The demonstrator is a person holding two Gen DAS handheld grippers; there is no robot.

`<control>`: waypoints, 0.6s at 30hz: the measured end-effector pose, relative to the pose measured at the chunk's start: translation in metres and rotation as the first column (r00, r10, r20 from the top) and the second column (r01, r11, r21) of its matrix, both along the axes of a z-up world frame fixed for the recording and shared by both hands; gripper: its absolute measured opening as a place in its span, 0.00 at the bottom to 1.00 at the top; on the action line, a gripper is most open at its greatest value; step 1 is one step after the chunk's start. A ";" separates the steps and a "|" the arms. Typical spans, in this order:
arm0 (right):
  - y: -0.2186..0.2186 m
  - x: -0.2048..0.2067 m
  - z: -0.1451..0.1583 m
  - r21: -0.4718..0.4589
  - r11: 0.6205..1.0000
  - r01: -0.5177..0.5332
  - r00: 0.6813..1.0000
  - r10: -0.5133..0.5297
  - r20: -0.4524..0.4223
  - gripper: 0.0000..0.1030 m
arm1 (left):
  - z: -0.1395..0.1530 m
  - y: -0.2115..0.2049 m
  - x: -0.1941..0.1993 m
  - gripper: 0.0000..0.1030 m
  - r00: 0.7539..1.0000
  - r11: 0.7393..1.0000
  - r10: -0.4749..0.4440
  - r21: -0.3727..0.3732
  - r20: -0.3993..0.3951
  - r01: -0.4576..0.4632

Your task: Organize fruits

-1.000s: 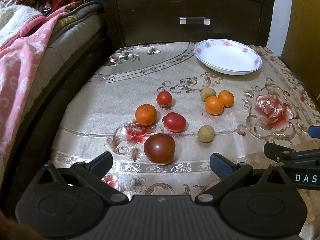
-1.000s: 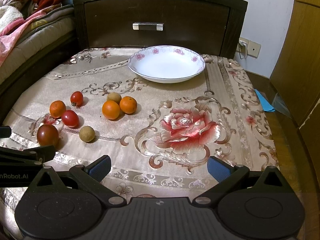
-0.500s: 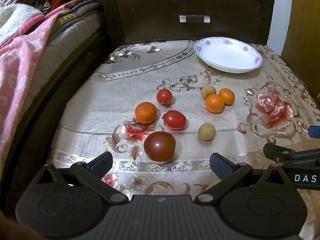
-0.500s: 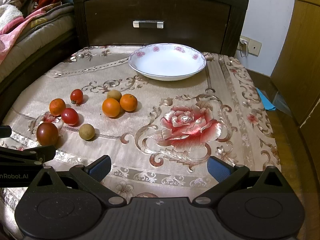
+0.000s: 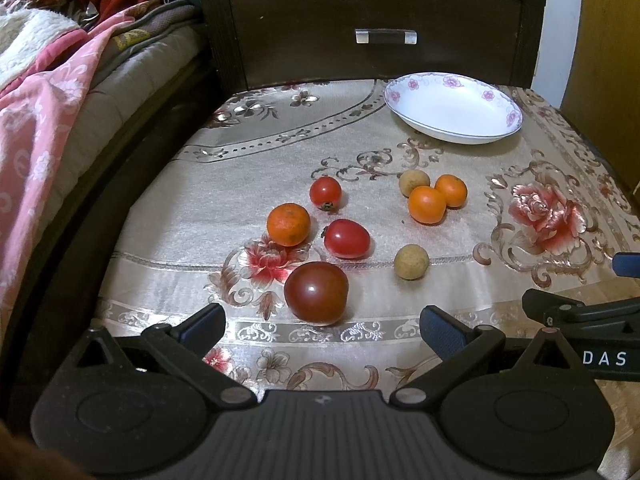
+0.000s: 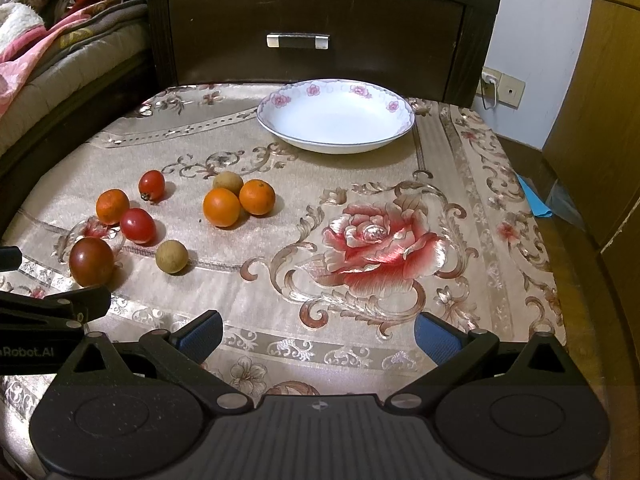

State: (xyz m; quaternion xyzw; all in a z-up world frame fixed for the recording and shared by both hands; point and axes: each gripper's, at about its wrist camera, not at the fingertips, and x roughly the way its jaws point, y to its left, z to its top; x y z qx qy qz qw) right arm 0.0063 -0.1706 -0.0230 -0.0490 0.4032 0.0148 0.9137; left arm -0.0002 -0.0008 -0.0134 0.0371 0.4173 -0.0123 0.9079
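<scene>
Several fruits lie on the floral tablecloth. A dark red tomato (image 5: 316, 293) (image 6: 91, 261) sits nearest my left gripper (image 5: 322, 326), which is open and empty just in front of it. Behind it are a red tomato (image 5: 346, 239), an orange (image 5: 288, 224), a small tomato (image 5: 325, 193), a tan round fruit (image 5: 411, 261), and a cluster of two oranges (image 5: 427, 204) with another tan fruit (image 5: 414, 183). An empty white floral bowl (image 5: 496, 130) (image 6: 320, 144) stands at the back. My right gripper (image 6: 318, 334) is open and empty over the cloth's front edge.
A dark wooden drawer cabinet (image 6: 320, 32) rises behind the table. A bed with pink blankets (image 5: 48, 100) lies to the left. A wooden door (image 6: 600, 100) and a wall socket (image 6: 502, 86) are at the right. The table edge drops off at the right.
Both grippers have moved slightly forward toward the fruits and bowl. Both stay open and empty. No fruit has moved.
</scene>
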 end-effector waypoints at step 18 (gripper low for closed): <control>0.002 0.005 -0.005 0.005 1.000 -0.006 1.000 0.006 -0.024 0.92 | -0.002 -0.001 0.004 1.00 1.000 1.000 -0.010 0.008 -0.001 0.010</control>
